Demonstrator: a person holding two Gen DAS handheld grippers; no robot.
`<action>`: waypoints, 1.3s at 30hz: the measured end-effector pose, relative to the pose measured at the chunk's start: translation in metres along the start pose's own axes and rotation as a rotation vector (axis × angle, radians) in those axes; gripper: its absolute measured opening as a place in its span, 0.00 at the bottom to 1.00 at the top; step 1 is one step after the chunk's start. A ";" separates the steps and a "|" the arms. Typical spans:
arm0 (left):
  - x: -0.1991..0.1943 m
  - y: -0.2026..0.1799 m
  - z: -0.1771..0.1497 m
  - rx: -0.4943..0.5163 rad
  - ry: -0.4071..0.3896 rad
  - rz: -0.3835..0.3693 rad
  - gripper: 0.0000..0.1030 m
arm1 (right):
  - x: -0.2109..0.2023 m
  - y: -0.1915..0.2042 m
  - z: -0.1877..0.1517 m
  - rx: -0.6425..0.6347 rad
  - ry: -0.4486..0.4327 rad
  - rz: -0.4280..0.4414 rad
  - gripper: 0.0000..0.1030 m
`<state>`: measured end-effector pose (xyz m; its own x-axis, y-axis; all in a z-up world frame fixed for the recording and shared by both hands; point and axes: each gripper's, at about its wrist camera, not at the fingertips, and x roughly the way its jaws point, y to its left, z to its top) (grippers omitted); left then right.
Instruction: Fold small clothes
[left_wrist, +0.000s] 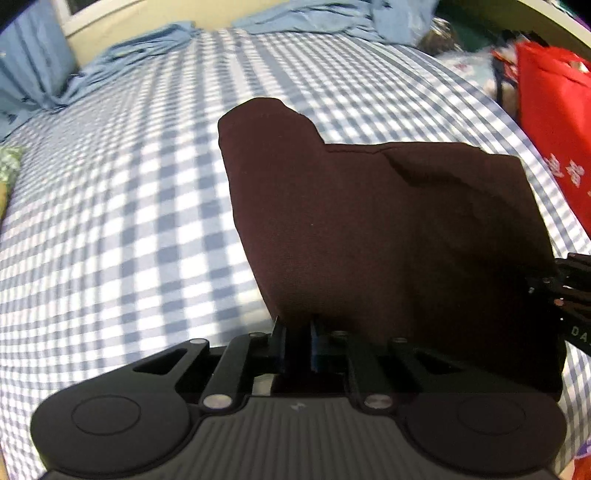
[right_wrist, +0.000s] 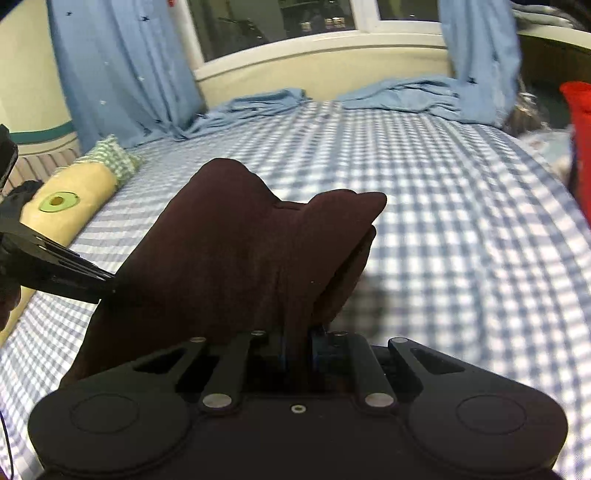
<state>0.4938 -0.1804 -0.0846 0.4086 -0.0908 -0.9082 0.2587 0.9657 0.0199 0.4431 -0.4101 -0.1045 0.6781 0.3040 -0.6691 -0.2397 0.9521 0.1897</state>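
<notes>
Nearest the left wrist camera, the left gripper (left_wrist: 295, 328) has its fingers (left_wrist: 279, 341) pinched closed on the near edge of a dark maroon garment (left_wrist: 388, 229), and the cloth hangs lifted above the bed (left_wrist: 110, 229). The right gripper (right_wrist: 299, 336) is likewise clamped on the same garment (right_wrist: 240, 251) — its blue-padded fingers (right_wrist: 318, 345) nearly meet around a bunched fold. Each gripper shows at the edge of the other's view, gripping the cloth's opposite corner. Beyond lies the blue-and-white checked sheet, with a tan bolster (right_wrist: 70, 199) at the left side — possibly a pillow, the blur makes it hard to tell. Farther back hang blue curtains (right_wrist: 122, 70), with a red bag (left_wrist: 554, 122) at the right.
</notes>
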 end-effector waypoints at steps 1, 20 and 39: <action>-0.003 0.009 0.000 -0.012 -0.003 0.015 0.10 | 0.005 0.005 0.004 0.000 0.000 0.013 0.11; 0.015 0.078 -0.029 -0.253 0.014 0.202 0.24 | 0.086 0.057 0.020 0.046 0.189 0.022 0.34; -0.102 0.067 -0.082 -0.378 -0.181 0.248 0.97 | -0.036 0.066 0.009 0.046 -0.090 0.000 0.99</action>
<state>0.3983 -0.0864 -0.0252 0.5722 0.1447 -0.8072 -0.1879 0.9813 0.0427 0.4094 -0.3582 -0.0610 0.7382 0.3038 -0.6023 -0.2090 0.9519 0.2241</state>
